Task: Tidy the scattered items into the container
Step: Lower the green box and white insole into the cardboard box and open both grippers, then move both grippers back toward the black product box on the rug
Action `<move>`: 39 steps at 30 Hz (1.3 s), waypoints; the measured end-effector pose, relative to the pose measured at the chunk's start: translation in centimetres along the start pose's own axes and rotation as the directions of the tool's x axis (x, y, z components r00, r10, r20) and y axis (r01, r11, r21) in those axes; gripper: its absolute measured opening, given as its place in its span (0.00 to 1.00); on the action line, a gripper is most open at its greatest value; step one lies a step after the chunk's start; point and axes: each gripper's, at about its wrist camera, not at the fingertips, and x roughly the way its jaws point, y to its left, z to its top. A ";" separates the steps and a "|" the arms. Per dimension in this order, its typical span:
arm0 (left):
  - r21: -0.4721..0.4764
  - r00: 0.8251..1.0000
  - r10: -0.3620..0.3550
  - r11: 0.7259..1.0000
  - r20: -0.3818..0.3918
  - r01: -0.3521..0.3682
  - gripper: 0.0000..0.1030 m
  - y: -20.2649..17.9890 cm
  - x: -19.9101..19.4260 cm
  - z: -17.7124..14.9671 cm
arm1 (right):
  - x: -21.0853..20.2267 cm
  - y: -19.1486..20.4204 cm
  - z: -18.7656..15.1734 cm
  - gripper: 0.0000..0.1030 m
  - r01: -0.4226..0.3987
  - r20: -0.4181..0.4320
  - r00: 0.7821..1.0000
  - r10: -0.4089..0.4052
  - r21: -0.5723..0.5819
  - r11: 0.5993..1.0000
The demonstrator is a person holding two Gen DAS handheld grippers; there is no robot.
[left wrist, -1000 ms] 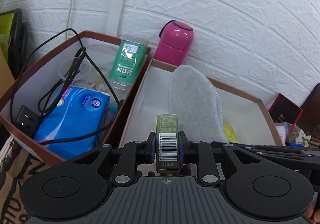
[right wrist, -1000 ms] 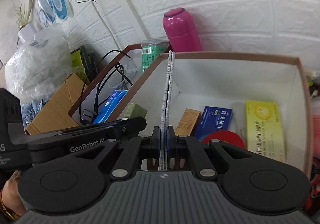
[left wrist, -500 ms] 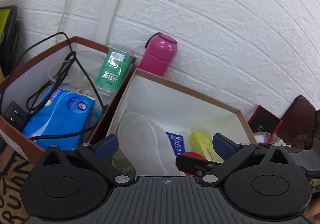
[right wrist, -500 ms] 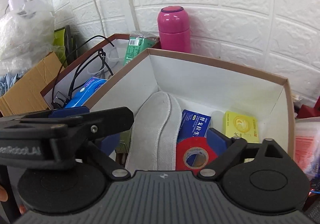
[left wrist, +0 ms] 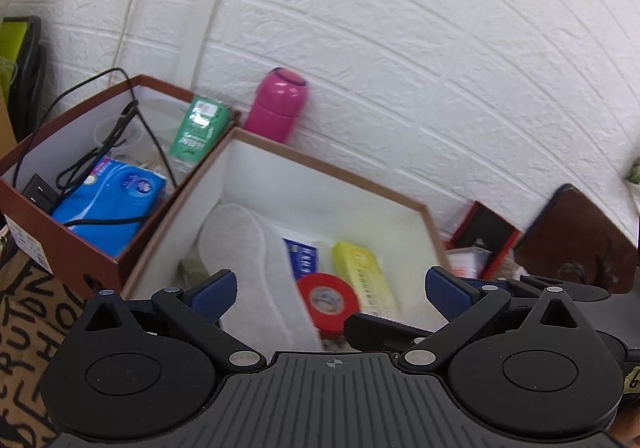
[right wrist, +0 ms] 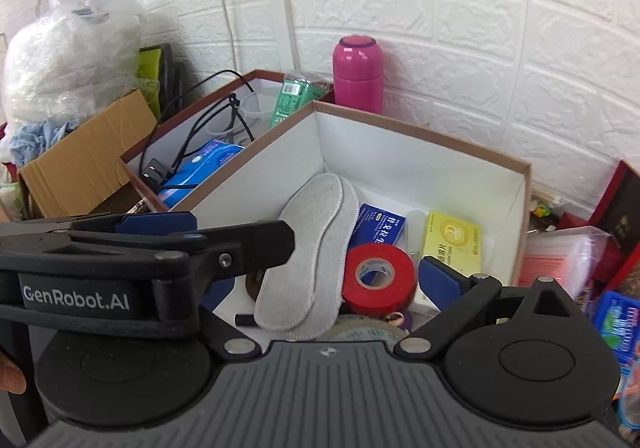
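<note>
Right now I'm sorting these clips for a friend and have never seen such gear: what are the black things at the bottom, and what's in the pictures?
Those are two hand-held grippers; a person carries one in each hand, and each has a wide-angle camera looking along its fingers. One picture comes from the left gripper, the other from the right gripper, with the left one crossing its view. Both have just been opening and now stand open, holding nothing. Below them is a white-lined box holding grey insoles, red tape, a blue packet and a yellow packet. Beside it, another box holds a blue tissue pack and a black cable. A pink flask stands by the wall.
</note>
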 end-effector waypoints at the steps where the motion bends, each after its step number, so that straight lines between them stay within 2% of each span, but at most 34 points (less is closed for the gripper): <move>1: 0.008 1.000 -0.011 1.000 0.010 0.011 1.00 -1.2 -0.6 -0.4 | -1.2 -0.1 -0.4 0.96 -0.002 0.020 1.000 0.002 -0.015 1.000; 5: 0.031 0.995 -0.078 0.997 0.056 0.076 1.00 -5.8 -2.9 -3.0 | -6.1 -0.8 -3.2 0.96 -0.006 0.105 0.994 0.013 -0.059 0.998; 11: 0.072 0.985 -0.158 0.986 0.068 0.153 1.00 -11.7 -4.5 -8.9 | -12.2 -3.0 -9.9 0.96 0.086 0.224 0.972 -0.073 -0.050 0.995; 14: 0.070 0.978 -0.206 0.976 0.027 0.204 1.00 -13.8 -4.3 -12.2 | -14.1 -4.3 -13.7 0.96 0.141 0.248 0.960 -0.132 -0.018 0.990; 18: 0.039 0.963 -0.261 0.964 -0.067 0.264 1.00 -15.7 -2.5 -16.2 | -15.3 -6.4 -18.7 0.96 0.188 0.215 0.957 -0.195 0.051 0.981; 22: 0.019 0.956 -0.257 0.965 -0.139 0.263 1.00 -16.8 -0.1 -19.0 | -15.4 -8.8 -22.5 0.96 0.229 0.167 0.954 -0.250 0.133 0.964; 25: 0.048 0.965 -0.220 0.972 -0.142 0.229 1.00 -17.4 1.2 -19.2 | -15.6 -11.0 -24.2 0.96 0.236 0.142 0.952 -0.272 0.227 0.945; 29: 0.071 0.977 -0.179 0.980 -0.113 0.188 1.00 -17.9 2.7 -17.8 | -15.3 -13.3 -24.7 0.96 0.213 0.166 0.947 -0.275 0.318 0.924; 32: 0.095 0.982 -0.161 0.981 -0.094 0.170 1.00 -18.3 3.9 -16.5 | -14.1 -13.8 -24.5 0.96 0.236 0.168 0.941 -0.293 0.291 0.927; 35: 0.127 0.989 -0.131 0.982 -0.074 0.140 1.00 -18.6 5.5 -15.3 | -12.5 -13.9 -23.8 0.96 0.240 0.164 0.945 -0.283 0.240 0.941; 37: 0.119 0.989 -0.125 0.984 -0.079 0.134 1.00 -18.4 6.7 -14.6 | -11.5 -14.0 -23.3 0.96 0.231 0.165 0.949 -0.268 0.211 0.950; 39: 0.084 0.984 -0.151 0.984 -0.099 0.160 1.00 -18.3 7.7 -14.0 | -10.5 -14.2 -22.8 0.96 0.231 0.165 0.951 -0.260 0.179 0.956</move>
